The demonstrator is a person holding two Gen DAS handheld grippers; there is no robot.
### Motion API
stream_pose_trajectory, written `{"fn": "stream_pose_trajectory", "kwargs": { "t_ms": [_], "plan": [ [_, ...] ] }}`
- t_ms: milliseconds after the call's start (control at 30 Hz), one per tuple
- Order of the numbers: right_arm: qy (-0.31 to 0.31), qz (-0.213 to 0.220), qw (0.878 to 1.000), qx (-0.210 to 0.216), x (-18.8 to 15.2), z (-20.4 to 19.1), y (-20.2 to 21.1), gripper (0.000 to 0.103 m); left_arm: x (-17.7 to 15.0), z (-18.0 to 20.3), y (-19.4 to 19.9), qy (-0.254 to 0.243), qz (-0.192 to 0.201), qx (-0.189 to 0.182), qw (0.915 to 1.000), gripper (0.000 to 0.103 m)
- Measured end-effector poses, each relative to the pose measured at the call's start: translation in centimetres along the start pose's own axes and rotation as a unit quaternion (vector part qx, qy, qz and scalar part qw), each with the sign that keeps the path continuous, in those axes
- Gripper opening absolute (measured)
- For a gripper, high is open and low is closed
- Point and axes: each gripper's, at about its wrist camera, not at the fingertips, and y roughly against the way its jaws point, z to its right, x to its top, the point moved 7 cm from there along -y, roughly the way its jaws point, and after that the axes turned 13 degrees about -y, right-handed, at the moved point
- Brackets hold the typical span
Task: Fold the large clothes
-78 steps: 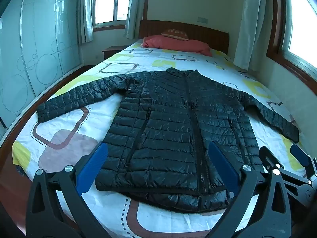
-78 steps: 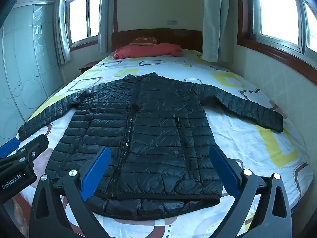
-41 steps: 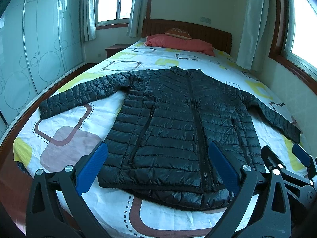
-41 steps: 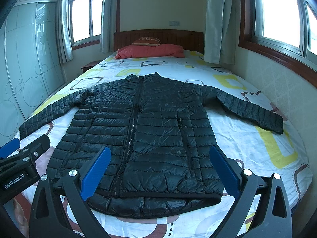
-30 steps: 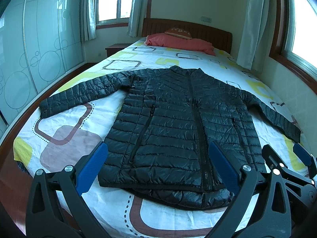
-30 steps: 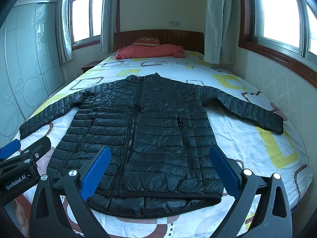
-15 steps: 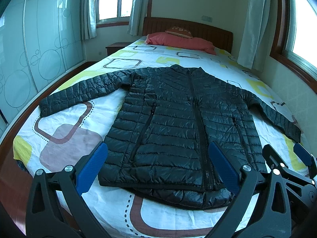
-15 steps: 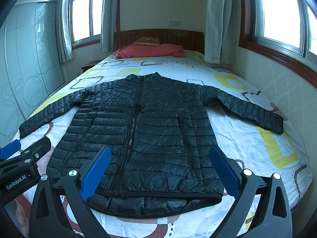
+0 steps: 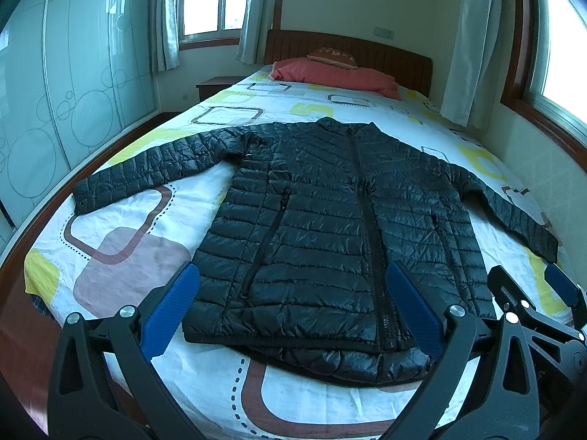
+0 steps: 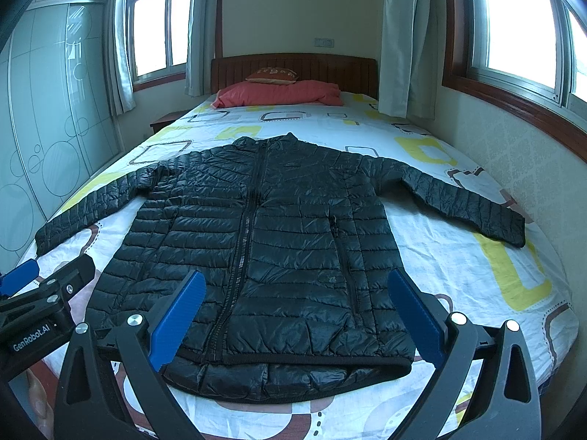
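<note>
A black quilted jacket (image 10: 264, 253) lies flat and zipped on the patterned bed (image 10: 495, 286), sleeves stretched left and right, hem at the near edge. The left gripper (image 9: 290, 304) and right gripper (image 10: 293, 311) hover above that hem, jaws spread wide and empty. The glossy, puffy shell may slip from a shallow pinch or spring open once folded.

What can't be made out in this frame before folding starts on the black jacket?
- Jacket back and lining: face down against the bed sheet in both views.
- Hem: partly covered by the left gripper fingers in the left wrist view and the right gripper fingers in the right wrist view.
- Small chest logo: too small to read.
- Person's hands: outside both frames.
</note>
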Motion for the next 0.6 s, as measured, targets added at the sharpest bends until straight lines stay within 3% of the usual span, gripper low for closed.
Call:
{"fn": "stream_pose_trajectory", "kwargs": {
  "t_ms": [600],
  "plan": [
    [0.001,-0.001,1.0,0.0,-0.09,-0.23,-0.01,0.099,-0.25,-0.04,-0.24,0.0,-0.004,0.0,1.0,0.101]
  ]
}}
